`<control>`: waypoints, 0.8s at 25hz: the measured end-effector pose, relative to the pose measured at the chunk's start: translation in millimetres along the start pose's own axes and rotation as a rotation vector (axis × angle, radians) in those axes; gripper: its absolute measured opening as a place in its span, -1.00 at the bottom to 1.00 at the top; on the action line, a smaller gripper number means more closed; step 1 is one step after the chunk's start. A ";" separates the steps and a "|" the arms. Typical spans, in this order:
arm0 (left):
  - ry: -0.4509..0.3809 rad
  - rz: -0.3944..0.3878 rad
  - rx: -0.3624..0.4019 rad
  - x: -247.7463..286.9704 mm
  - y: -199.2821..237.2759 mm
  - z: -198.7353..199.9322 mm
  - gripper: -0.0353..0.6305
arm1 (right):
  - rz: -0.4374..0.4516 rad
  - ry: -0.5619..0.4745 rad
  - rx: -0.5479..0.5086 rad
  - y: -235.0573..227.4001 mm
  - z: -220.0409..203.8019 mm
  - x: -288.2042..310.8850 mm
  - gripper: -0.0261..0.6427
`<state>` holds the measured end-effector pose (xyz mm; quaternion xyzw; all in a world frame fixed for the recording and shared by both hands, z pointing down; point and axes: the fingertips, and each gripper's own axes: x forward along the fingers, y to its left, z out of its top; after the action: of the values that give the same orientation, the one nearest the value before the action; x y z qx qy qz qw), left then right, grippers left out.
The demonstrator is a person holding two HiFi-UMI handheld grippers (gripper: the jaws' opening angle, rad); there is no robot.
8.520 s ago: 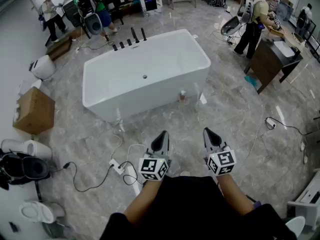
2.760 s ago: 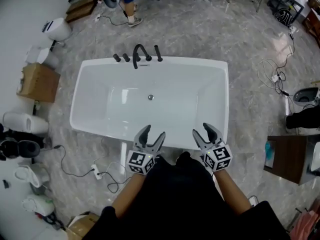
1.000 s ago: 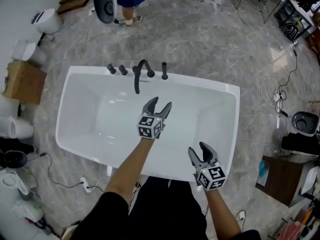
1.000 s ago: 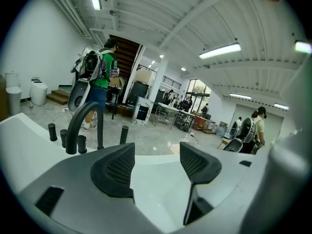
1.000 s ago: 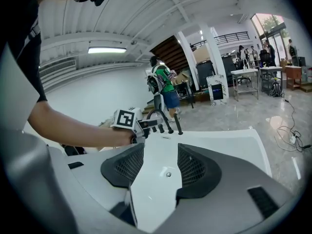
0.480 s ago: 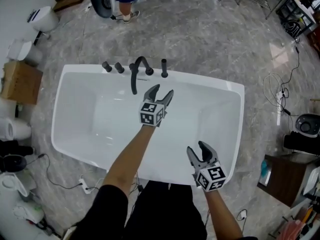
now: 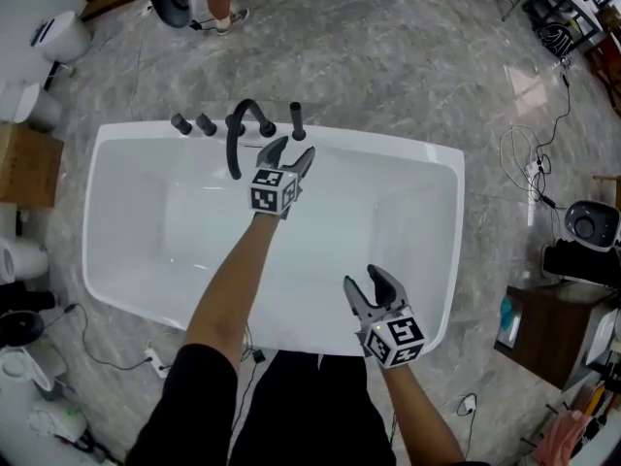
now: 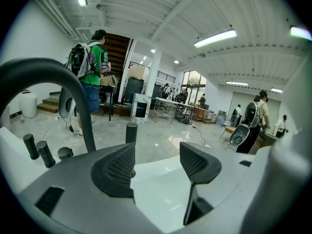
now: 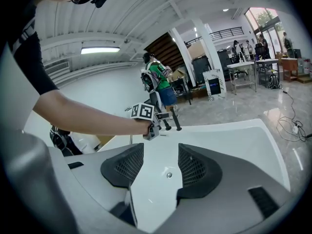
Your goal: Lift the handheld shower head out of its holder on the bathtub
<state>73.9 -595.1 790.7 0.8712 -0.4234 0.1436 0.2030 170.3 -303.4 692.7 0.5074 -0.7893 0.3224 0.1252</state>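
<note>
Two tongs agape, empty: left tongs (image 7: 290,149) outstretched near shower head (image 7: 297,120); right tongs (image 7: 364,281) back over bathtub (image 7: 388,148).

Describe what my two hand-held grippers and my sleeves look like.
The left hand-held gripper and right hand-held gripper match: grey bodies, two dark curved jaws lined with black mesh-textured pads, and a white cube printed with black square markers. The sleeves are black and short.

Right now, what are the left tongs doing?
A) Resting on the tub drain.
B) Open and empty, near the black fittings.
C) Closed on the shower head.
B: the left tongs stand apart with only the white tub between them; the shower head stands upright beyond them.
</note>
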 end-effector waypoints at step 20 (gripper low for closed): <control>0.026 0.052 0.109 58.3 43.6 5.4 -0.10 | -0.029 0.052 0.020 -7.2 -48.9 2.3 -0.33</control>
<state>74.7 -661.6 820.7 0.8677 -0.4347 0.1831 0.1568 169.2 -276.0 733.9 0.5116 -0.7749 0.3417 0.1452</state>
